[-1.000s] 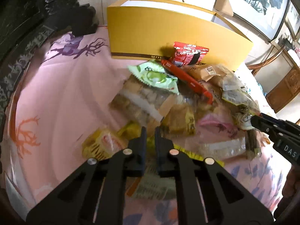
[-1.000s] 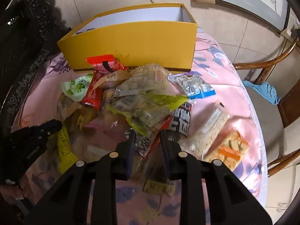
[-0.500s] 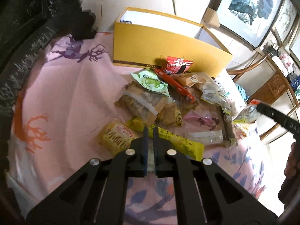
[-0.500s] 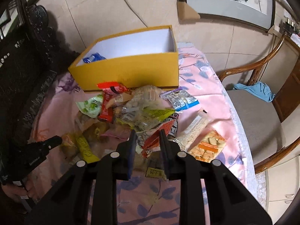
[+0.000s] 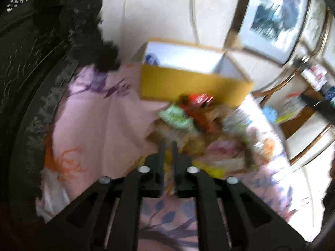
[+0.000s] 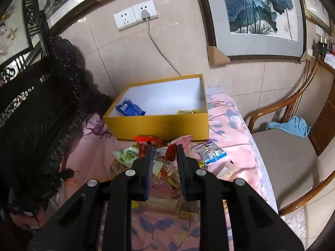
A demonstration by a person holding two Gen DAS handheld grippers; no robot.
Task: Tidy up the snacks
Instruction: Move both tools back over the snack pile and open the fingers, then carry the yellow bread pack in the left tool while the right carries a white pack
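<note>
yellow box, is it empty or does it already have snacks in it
Not empty, but mostly bare. The yellow box holds a blue packet at its left and a yellow packet by the front wall.

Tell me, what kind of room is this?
Probably a living or dining room at home: framed paintings hang on the tiled wall, a wooden armchair stands beside a table with a pink cloth, and snack packets lie by a yellow box.
</note>
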